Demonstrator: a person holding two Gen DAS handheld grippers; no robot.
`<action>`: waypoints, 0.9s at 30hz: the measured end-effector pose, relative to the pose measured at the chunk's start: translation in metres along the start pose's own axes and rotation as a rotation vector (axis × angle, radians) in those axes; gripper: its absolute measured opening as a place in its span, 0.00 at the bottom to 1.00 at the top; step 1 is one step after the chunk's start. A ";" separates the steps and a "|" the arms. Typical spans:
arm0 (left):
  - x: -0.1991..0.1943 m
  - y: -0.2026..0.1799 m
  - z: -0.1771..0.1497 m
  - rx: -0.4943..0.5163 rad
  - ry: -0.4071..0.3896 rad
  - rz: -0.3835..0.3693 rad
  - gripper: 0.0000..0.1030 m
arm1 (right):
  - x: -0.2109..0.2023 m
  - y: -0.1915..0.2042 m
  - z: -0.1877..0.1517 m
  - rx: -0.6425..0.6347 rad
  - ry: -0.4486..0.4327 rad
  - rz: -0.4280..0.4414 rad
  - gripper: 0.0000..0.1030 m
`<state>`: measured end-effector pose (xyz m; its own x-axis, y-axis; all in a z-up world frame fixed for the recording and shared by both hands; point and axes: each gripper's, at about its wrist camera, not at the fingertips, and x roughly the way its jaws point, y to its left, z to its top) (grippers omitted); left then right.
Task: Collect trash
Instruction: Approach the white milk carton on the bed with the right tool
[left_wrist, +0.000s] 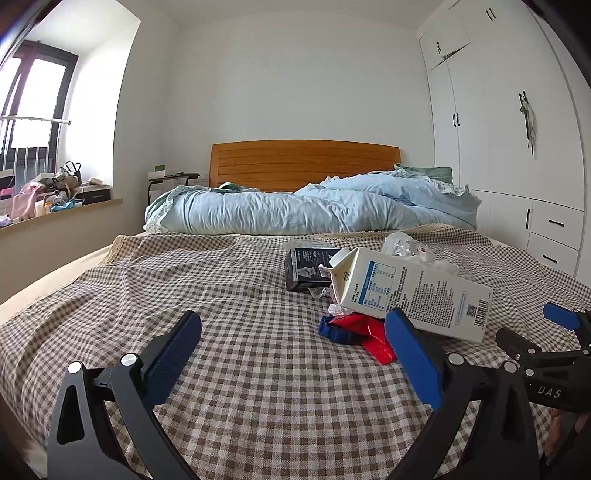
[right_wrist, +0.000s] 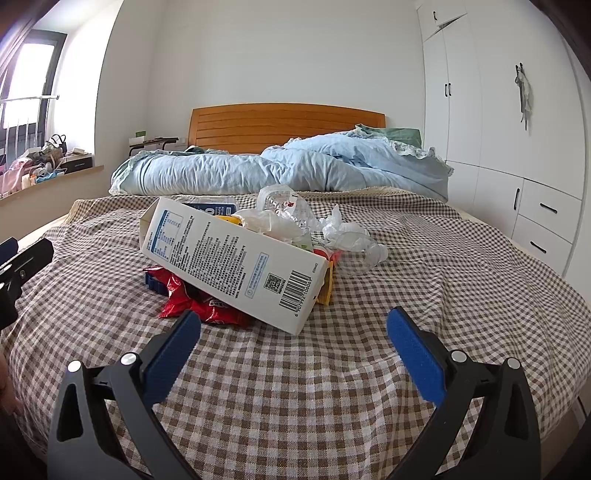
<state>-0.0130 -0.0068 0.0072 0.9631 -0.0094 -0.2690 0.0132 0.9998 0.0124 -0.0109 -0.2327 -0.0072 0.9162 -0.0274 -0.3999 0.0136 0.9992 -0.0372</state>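
Observation:
A pile of trash lies on the checked bedspread (left_wrist: 240, 295). A white milk carton (left_wrist: 413, 291) (right_wrist: 236, 258) lies tilted on top of a red snack wrapper (left_wrist: 373, 338) (right_wrist: 199, 302) and a blue plastic piece (left_wrist: 332, 330) (right_wrist: 155, 282). Behind them are a dark small box (left_wrist: 304, 269), crumpled clear plastic (right_wrist: 284, 206) and white tissue (right_wrist: 347, 232). My left gripper (left_wrist: 293, 334) is open, low over the bed, left of the pile. My right gripper (right_wrist: 293, 332) (left_wrist: 532, 328) is open, just in front of the carton's barcode end.
A rumpled light blue duvet (left_wrist: 314, 206) lies across the head of the bed before a wooden headboard (left_wrist: 303, 162). White wardrobes with drawers (left_wrist: 517, 147) line the right wall. A cluttered window sill (left_wrist: 55, 199) runs along the left.

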 end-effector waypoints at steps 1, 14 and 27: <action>0.000 0.000 0.000 0.003 -0.001 0.000 0.93 | 0.000 0.000 0.000 0.000 -0.001 0.000 0.94; -0.006 -0.005 0.000 0.034 -0.003 -0.038 0.93 | -0.003 -0.003 0.001 -0.003 -0.024 -0.005 0.94; -0.002 -0.003 -0.001 0.026 0.012 -0.024 0.93 | -0.003 -0.006 0.003 0.008 -0.062 0.039 0.94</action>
<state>-0.0154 -0.0095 0.0064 0.9592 -0.0326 -0.2807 0.0431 0.9986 0.0313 -0.0126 -0.2387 -0.0032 0.9391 0.0128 -0.3435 -0.0193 0.9997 -0.0157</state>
